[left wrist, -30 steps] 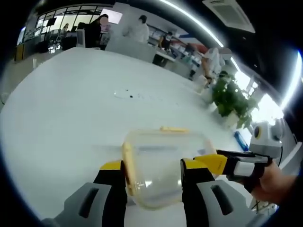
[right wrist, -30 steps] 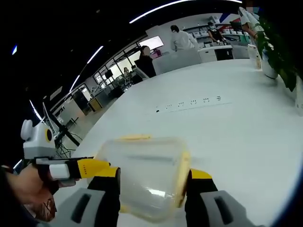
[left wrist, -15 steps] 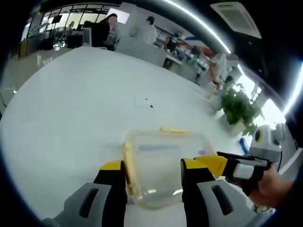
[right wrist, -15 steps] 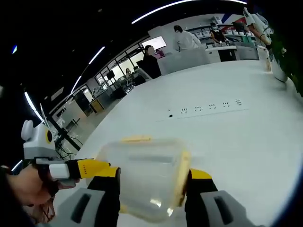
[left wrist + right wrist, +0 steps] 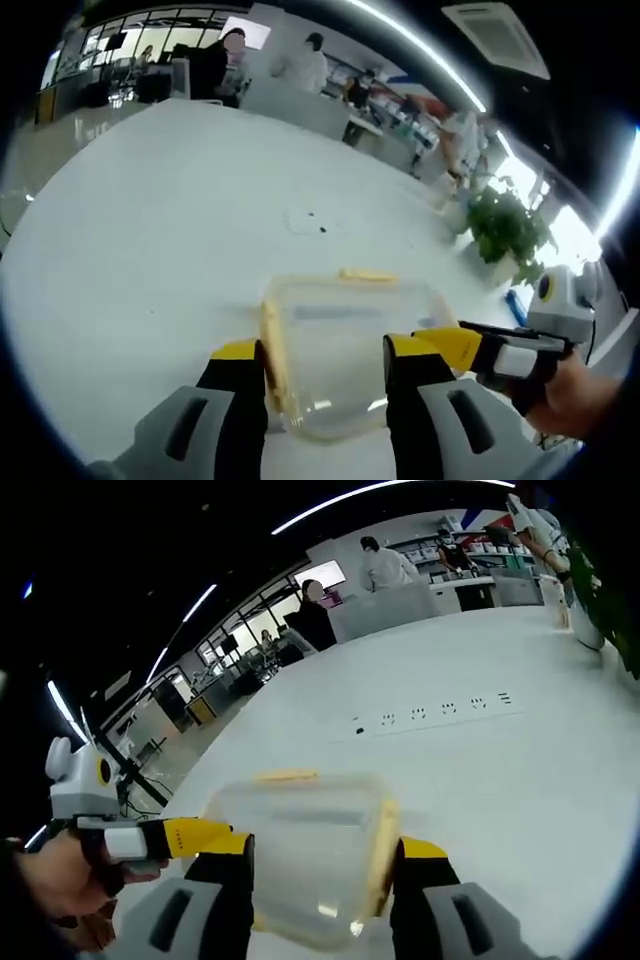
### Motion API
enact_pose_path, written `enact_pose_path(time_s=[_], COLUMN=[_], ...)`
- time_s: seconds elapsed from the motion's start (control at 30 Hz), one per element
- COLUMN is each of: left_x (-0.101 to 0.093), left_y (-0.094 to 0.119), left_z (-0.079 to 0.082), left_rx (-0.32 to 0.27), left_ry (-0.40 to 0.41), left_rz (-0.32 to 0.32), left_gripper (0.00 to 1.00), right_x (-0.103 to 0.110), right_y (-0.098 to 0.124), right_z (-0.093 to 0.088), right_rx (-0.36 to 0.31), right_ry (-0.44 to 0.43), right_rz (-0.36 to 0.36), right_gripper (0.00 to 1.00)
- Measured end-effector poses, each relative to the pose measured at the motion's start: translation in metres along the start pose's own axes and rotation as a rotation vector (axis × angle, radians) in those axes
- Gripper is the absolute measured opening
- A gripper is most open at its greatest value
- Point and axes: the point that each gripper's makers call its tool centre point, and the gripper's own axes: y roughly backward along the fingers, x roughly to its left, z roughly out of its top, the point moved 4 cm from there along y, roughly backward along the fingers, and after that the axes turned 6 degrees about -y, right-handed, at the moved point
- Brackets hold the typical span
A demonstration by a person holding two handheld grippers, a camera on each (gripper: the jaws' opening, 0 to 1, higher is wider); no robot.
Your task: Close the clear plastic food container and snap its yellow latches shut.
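The clear plastic container (image 5: 345,335) sits between the jaws of my left gripper (image 5: 325,370), which press on its sides. One yellow latch (image 5: 270,360) runs beside the left jaw and another yellow latch (image 5: 365,274) lies on the far edge. My right gripper (image 5: 490,350), held by a hand, reaches its right side. In the right gripper view the container (image 5: 300,855) is clamped between the jaws of my right gripper (image 5: 325,865), with a yellow latch (image 5: 380,850) by the right jaw. My left gripper (image 5: 165,838) meets it from the left. The lid looks seated.
A wide white table (image 5: 150,230) spreads beneath, with a small dark mark (image 5: 320,228) and a row of sockets (image 5: 435,710). A potted plant (image 5: 505,230) stands at its far right edge. People stand at counters (image 5: 385,565) far behind.
The container keeps its place between both pairs of jaws. The table and room behind it have shifted slightly, so both hands have moved together with it.
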Motion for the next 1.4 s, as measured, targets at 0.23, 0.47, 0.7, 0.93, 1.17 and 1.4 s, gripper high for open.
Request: enact_pose_path(time_s=[0.23, 0.47, 0.7, 0.93, 1.17, 1.4], left_x=[0.009, 0.017, 0.019, 0.012, 0.006, -0.008], left_y=[-0.001, -0.002, -0.001, 0.003, 0.023, 0.053], left_z=[-0.002, 0.003, 0.009, 0.007, 0.013, 0.019], left_rx=[-0.004, -0.072, -0.128, -0.121, -0.134, -0.147], left_ry=[0.107, 0.112, 0.100, 0.094, 0.081, 0.026], left_rz=[0.052, 0.064, 0.082, 0.067, 0.071, 0.046], left_gripper=[0.55, 0.69, 0.99, 0.99, 0.99, 0.99], right_x=[-0.013, -0.021, -0.027, -0.018, -0.007, 0.011], right_y=[0.006, 0.007, 0.008, 0.012, 0.026, 0.060], right_z=[0.006, 0.013, 0.018, 0.020, 0.025, 0.023], right_rx=[-0.073, -0.121, -0.181, -0.171, -0.170, -0.178], right_ry=[-0.085, -0.106, -0.204, -0.163, -0.120, -0.085], right_rz=[-0.090, -0.074, -0.065, -0.045, -0.036, -0.032], right_gripper=[0.53, 0.71, 0.95, 1.00, 1.00, 1.00])
